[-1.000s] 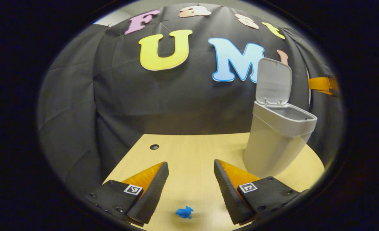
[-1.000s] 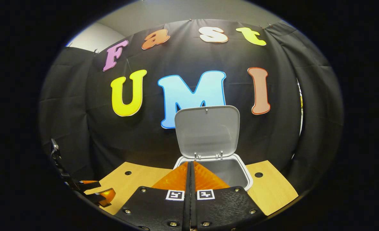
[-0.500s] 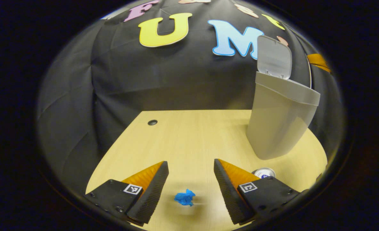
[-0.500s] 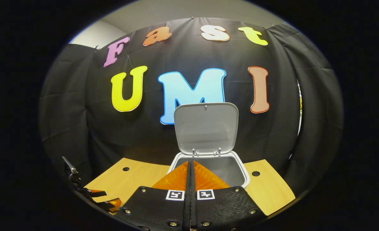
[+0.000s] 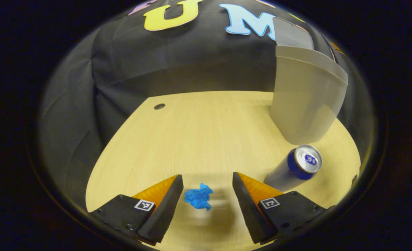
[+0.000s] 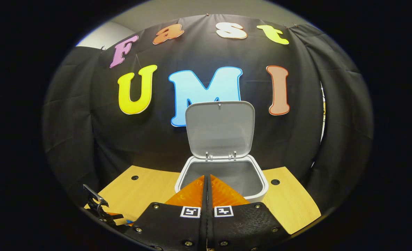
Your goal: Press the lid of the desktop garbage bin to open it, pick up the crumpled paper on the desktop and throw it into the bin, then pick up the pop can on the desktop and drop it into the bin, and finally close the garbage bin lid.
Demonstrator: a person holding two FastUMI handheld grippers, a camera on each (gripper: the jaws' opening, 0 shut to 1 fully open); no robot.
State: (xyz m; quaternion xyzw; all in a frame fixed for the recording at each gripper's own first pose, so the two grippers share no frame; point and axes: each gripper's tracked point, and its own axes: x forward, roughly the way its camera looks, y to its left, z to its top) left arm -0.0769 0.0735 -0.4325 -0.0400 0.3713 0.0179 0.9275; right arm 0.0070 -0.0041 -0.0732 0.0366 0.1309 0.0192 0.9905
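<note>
One blue crumpled paper (image 5: 198, 197) lay on the wooden counter (image 5: 199, 132) between the wide-spread fingers of the left claw (image 5: 207, 186), touching neither. Just right of it stood the pop can (image 5: 296, 168), near the grey garbage bin (image 5: 305, 97). Seen from the right claw (image 6: 207, 181), whose fingers were pressed together on nothing, the bin's lid (image 6: 220, 129) stood upright and open.
</note>
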